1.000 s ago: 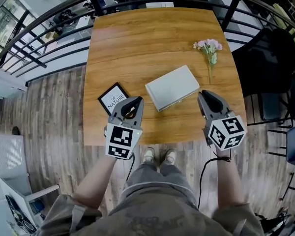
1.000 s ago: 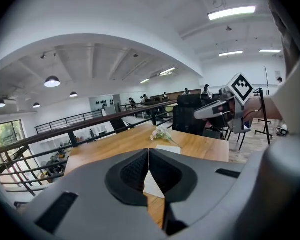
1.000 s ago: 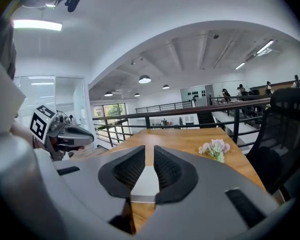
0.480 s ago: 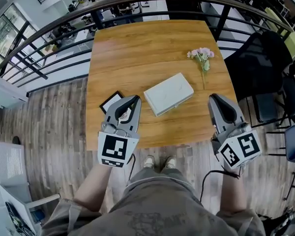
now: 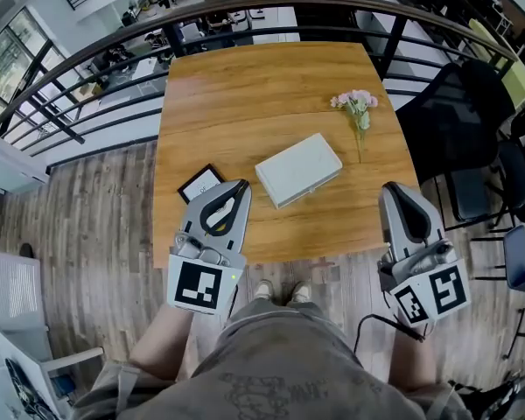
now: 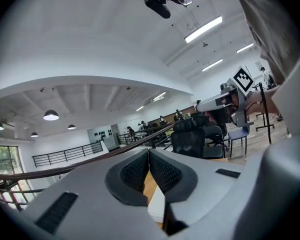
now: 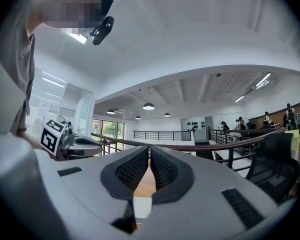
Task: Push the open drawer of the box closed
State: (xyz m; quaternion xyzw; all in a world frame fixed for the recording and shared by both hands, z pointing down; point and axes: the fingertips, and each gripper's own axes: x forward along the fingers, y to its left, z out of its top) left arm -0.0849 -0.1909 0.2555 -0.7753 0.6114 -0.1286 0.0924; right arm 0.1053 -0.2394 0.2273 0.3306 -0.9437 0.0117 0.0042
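Both grippers are drawn back from the box (image 5: 298,169), toward the person and away from the table (image 5: 245,86). A second ago their tips were held over the wood on either side of the box. Now the left gripper (image 5: 241,185) is held over the front edge, just beside a black-framed card (image 5: 199,182) near the front left corner. The right gripper (image 5: 392,187) is held off the table altogether, beyond the front right corner. Both are pointed level, out across the room rather than down at the wood.

The left gripper's pads (image 6: 135,171) are seen pressed together at their tips, with nothing caught between them. The right gripper's jaws have just been closing, and its pads (image 7: 166,170) are now brought together at their tips as well, again on nothing; only wood and a strip of white are glimpsed below them.

The box is left lying flat and askew on the front half of the table, roughly midway between the left and right edges, well apart from both grippers. Its place on the wood is unchanged. A small bunch of pink flowers (image 5: 357,103) is laid toward the right edge, behind the box.

No drawer is seen standing out from the box's outline, so the drawer is judged to be pushed home already. The retreat with empty, closed jaws is taken as a sign that the task is finished.
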